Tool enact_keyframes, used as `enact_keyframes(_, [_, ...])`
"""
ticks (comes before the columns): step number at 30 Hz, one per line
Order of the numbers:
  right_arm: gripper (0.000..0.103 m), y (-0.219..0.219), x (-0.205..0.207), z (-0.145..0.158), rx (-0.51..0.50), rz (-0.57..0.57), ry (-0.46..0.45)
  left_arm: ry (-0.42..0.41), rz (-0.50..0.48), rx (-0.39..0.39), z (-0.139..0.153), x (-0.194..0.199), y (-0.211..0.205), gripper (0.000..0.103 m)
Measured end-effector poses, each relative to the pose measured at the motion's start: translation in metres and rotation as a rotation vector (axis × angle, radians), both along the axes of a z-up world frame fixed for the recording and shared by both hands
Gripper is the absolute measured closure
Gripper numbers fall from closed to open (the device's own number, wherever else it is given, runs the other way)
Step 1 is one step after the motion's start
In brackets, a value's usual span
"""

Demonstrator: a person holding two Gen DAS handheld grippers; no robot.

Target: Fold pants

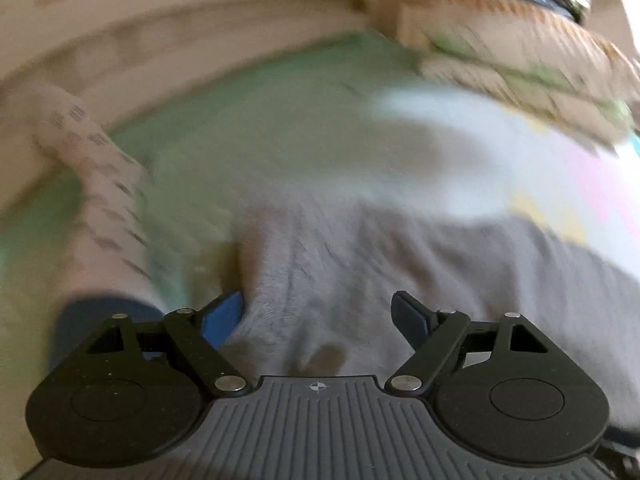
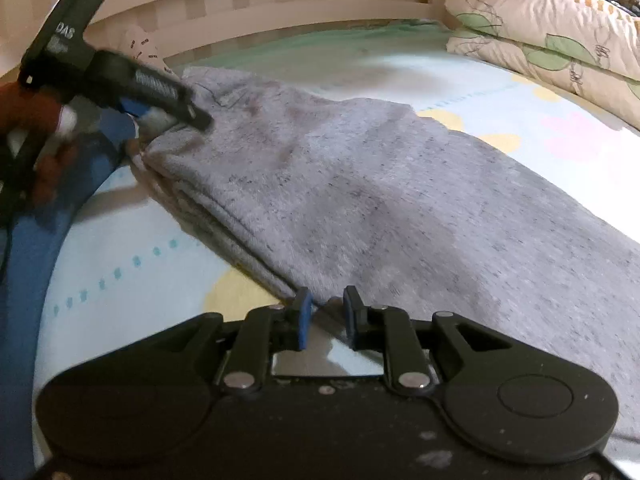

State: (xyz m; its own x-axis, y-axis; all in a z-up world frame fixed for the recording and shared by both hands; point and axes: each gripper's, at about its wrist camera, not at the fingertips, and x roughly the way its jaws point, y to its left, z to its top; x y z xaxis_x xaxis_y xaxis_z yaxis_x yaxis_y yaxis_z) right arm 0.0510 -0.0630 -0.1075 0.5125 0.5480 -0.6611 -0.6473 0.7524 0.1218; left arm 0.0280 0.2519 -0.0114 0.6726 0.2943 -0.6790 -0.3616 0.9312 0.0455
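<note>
The grey pants (image 2: 360, 200) lie folded lengthwise on a pastel mat (image 2: 140, 264), their layered edge facing me in the right wrist view. My right gripper (image 2: 326, 304) sits low at the near edge of the fabric. Its jaws stand slightly apart, and the blue pads (image 2: 303, 320) press on nothing. My left gripper (image 1: 318, 304) hangs wide open over the blurred grey pants (image 1: 360, 280), with cloth below it but none pinched. From the right wrist view the left gripper (image 2: 196, 116) hovers at the far left end of the pants, held by a hand (image 2: 28, 120).
A wooden bed rail (image 2: 280, 4) runs along the back, with green sheet (image 2: 320, 44) in front of it. Stacked patterned quilts (image 2: 560, 40) lie at the back right. A pale patterned pillow (image 1: 100, 184) lies at the left. Blue cloth (image 2: 28, 280) runs down the left side.
</note>
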Motion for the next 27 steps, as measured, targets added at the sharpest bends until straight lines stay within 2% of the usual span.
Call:
enact_keyframes(3, [0.083, -0.007, 0.000, 0.003, 0.034, -0.035, -0.003, -0.031, 0.007, 0.035, 0.020, 0.005, 0.006, 0.022])
enact_keyframes(5, [0.083, -0.011, 0.000, 0.004, 0.050, -0.054, -0.025, -0.031, -0.048, 0.040, 0.026, 0.007, -0.004, 0.022])
enact_keyframes(8, [0.083, -0.010, 0.003, 0.005, 0.044, -0.058, -0.038, -0.002, -0.185, 0.019, 0.016, 0.005, -0.035, 0.022])
enact_keyframes(11, [0.083, -0.008, 0.001, 0.006, 0.027, -0.045, -0.034, 0.048, -0.349, -0.016, -0.005, 0.005, -0.078, 0.022])
enact_keyframes(14, [0.083, -0.010, -0.006, 0.005, -0.004, -0.030, -0.042, 0.100, -0.487, -0.002, -0.029, 0.009, -0.112, 0.022])
enact_keyframes(15, [0.083, -0.012, -0.007, 0.005, -0.012, -0.028, -0.047, 0.112, -0.497, 0.011, -0.036, 0.011, -0.116, 0.022])
enact_keyframes(16, [0.082, -0.014, -0.008, 0.005, -0.023, -0.027, -0.055, 0.136, -0.462, 0.030, -0.044, 0.014, -0.115, 0.022])
enact_keyframes(18, [0.079, -0.018, -0.011, 0.007, -0.049, -0.025, -0.078, 0.214, -0.375, -0.009, -0.061, 0.021, -0.097, 0.022])
enact_keyframes(19, [0.078, -0.019, -0.012, 0.008, -0.064, -0.023, -0.093, 0.217, -0.345, -0.054, -0.069, 0.021, -0.084, 0.023])
enact_keyframes(20, [0.075, -0.021, -0.013, 0.009, -0.078, -0.020, -0.109, 0.180, -0.351, -0.086, -0.069, 0.017, -0.075, 0.023])
enact_keyframes(21, [0.074, -0.023, -0.013, 0.009, -0.092, -0.014, -0.121, 0.174, -0.350, -0.091, -0.068, 0.015, -0.072, 0.023])
enact_keyframes(24, [0.072, -0.025, -0.015, 0.007, -0.139, 0.016, -0.149, 0.198, -0.364, -0.037, -0.068, 0.013, -0.077, 0.023])
enact_keyframes(27, [0.069, -0.023, -0.017, 0.003, -0.177, 0.055, -0.177, 0.201, -0.359, -0.029, -0.069, 0.015, -0.082, 0.023])
